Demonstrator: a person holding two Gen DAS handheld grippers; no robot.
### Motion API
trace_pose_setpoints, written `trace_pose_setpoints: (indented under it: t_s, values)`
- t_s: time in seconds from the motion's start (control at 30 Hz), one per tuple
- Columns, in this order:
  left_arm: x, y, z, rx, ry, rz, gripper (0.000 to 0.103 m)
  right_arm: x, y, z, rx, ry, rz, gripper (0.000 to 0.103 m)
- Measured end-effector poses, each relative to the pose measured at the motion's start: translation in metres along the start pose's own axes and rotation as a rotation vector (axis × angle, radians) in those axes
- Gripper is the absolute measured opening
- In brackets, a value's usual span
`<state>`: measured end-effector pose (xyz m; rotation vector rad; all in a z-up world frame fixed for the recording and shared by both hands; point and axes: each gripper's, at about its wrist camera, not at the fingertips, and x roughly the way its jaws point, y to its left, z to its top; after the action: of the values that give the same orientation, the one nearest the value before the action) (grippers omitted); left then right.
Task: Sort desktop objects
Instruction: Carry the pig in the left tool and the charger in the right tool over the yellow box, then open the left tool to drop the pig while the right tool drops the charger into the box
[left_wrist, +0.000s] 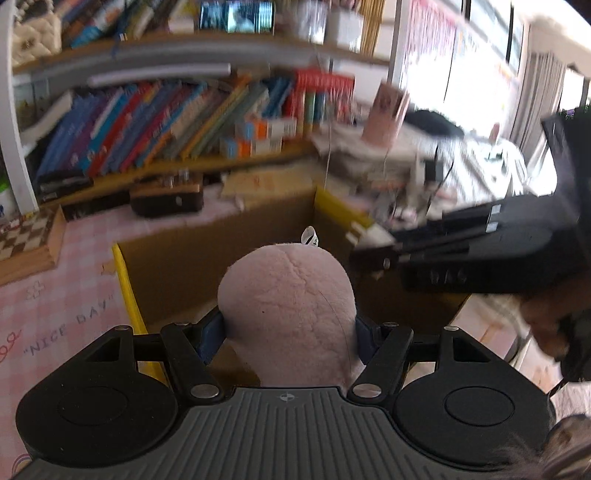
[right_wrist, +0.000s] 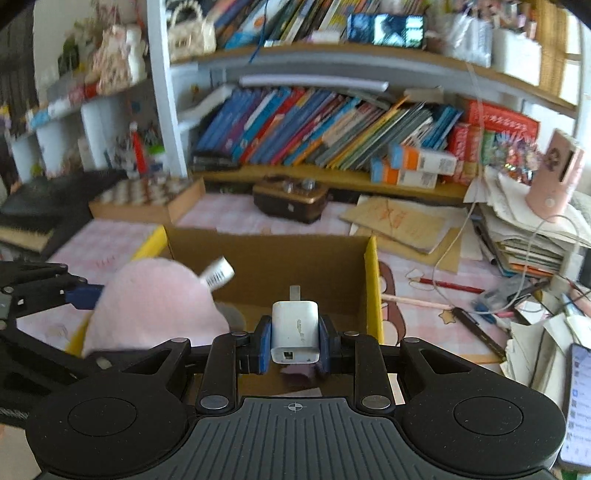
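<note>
My left gripper (left_wrist: 288, 325) is shut on a pink plush toy (left_wrist: 288, 302) with a white tag, held over the near edge of an open cardboard box (left_wrist: 177, 266) with yellow flaps. In the right wrist view that plush toy (right_wrist: 155, 306) hangs at the box's left side, the left gripper's blue pad (right_wrist: 83, 295) pressing it. My right gripper (right_wrist: 293, 341) is shut on a white charger plug (right_wrist: 295, 330), prongs pointing away, above the cardboard box (right_wrist: 273, 266). In the left wrist view the right gripper (left_wrist: 373, 258) shows as a black shape at the right, over the box's right side.
A pink checked cloth (right_wrist: 236, 218) covers the desk. A chess board (right_wrist: 144, 199), a brown radio (right_wrist: 291, 201), brown envelopes (right_wrist: 402, 221) and bookshelves stand behind the box. Pens, pencils, cables and a paper stack (right_wrist: 524, 236) crowd the right. A phone (right_wrist: 576, 410) lies at the far right.
</note>
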<state>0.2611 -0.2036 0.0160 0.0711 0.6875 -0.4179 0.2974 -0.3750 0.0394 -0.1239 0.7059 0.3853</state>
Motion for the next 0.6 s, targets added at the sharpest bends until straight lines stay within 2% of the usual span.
trace_pose_setpoints:
  t_s: [0.13,0.2,0.3,0.33,0.43,0.6]
  values:
    - [0.02,0.002,-0.009,0.028,0.097,0.023,0.068,0.013,0.005,-0.003,-0.066,0.045,0.017,0.025]
    - [0.022,-0.001,-0.011,0.077,0.108,0.035,0.069,0.019,0.008,-0.004,-0.101,0.07,0.031,0.025]
    - [0.023,0.0,-0.009,0.074,0.119,0.027,0.069,0.027,0.012,-0.006,-0.141,0.107,0.045,0.025]
    - [0.023,0.0,-0.009,0.076,0.122,0.023,0.071,0.029,0.013,-0.007,-0.153,0.119,0.049,0.025]
    - [0.024,0.0,-0.008,0.063,0.112,0.032,0.09,0.035,0.016,-0.008,-0.18,0.145,0.059,0.025]
    - [0.011,0.0,-0.007,0.036,0.043,0.039,0.091,0.042,0.014,-0.011,-0.201,0.18,0.061,0.025]
